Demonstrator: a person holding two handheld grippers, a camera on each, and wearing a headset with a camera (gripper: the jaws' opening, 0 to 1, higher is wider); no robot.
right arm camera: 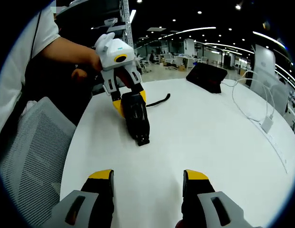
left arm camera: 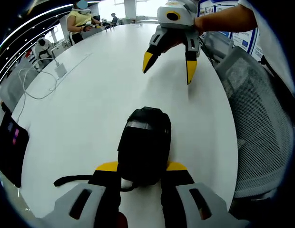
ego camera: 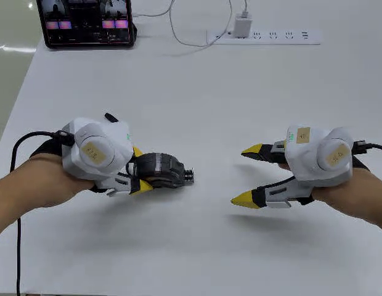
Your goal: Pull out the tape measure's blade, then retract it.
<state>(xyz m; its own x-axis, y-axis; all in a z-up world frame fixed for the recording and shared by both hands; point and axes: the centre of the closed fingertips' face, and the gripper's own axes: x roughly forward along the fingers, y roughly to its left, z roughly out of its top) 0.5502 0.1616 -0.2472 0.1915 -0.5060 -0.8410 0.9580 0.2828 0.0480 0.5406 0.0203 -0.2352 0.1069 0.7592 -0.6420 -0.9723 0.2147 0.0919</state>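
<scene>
We read the tape measure [ego camera: 159, 171] case as matt black plastic, metal at its tip. Smooth white desk [ego camera: 197, 92], faint sheen. Shells of left tool [ego camera: 142, 168] and right tool [ego camera: 245, 174]: glossy white plastic.

Open-plan office: mesh chair [right arm camera: 38, 142], distant desks [right arm camera: 178, 60], ceiling spotlights [right arm camera: 200, 12].

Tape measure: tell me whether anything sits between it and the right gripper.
Nothing visible does. Only bare white table lies between the open right gripper and the tape measure, whose blade end points toward it. The left gripper holds the tape measure's body from the far side.
</scene>
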